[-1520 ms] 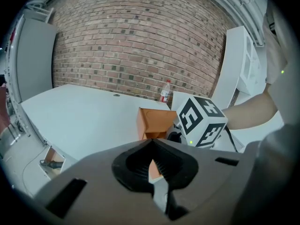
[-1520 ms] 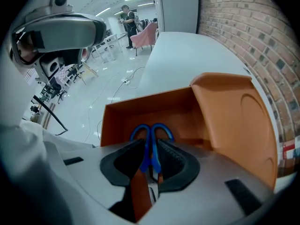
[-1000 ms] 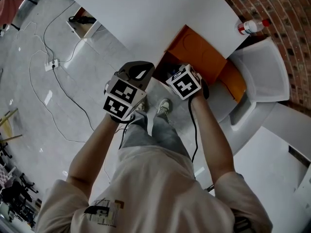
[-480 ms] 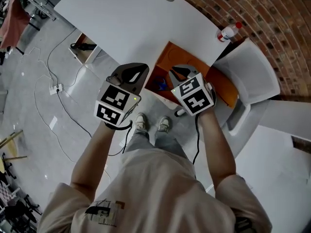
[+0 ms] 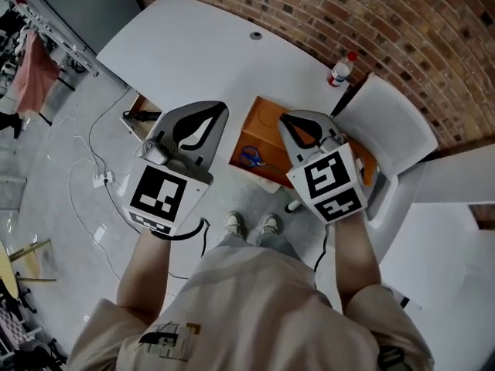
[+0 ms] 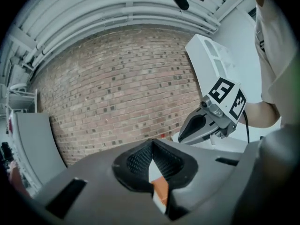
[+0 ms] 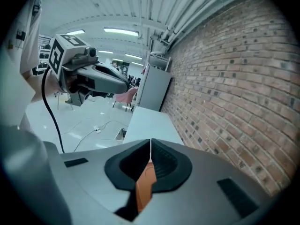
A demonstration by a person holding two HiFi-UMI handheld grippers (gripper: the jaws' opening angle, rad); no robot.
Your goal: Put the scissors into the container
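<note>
My left gripper [image 5: 217,108] hangs over the white tabletop [image 5: 197,52]. Its fingers [image 6: 137,162] are pressed together at the tips and hold nothing. Just to its right is the orange container [image 5: 272,124], at the tabletop's near edge; I cannot tell whether it stands on the tabletop or lower. The scissors [image 5: 249,158], with blue handles, already lie inside it on its orange bottom. So I judge the task done, with nothing left but to draw my hands away. My right gripper [image 5: 288,117] is above the container's right side, fingers [image 7: 165,167] likewise closed tip to tip and empty. Further right stand a bottle [image 5: 340,69] and a white chair [image 5: 387,126]. I count one pair of scissors, one container, one bottle, one chair and two grippers.
</note>
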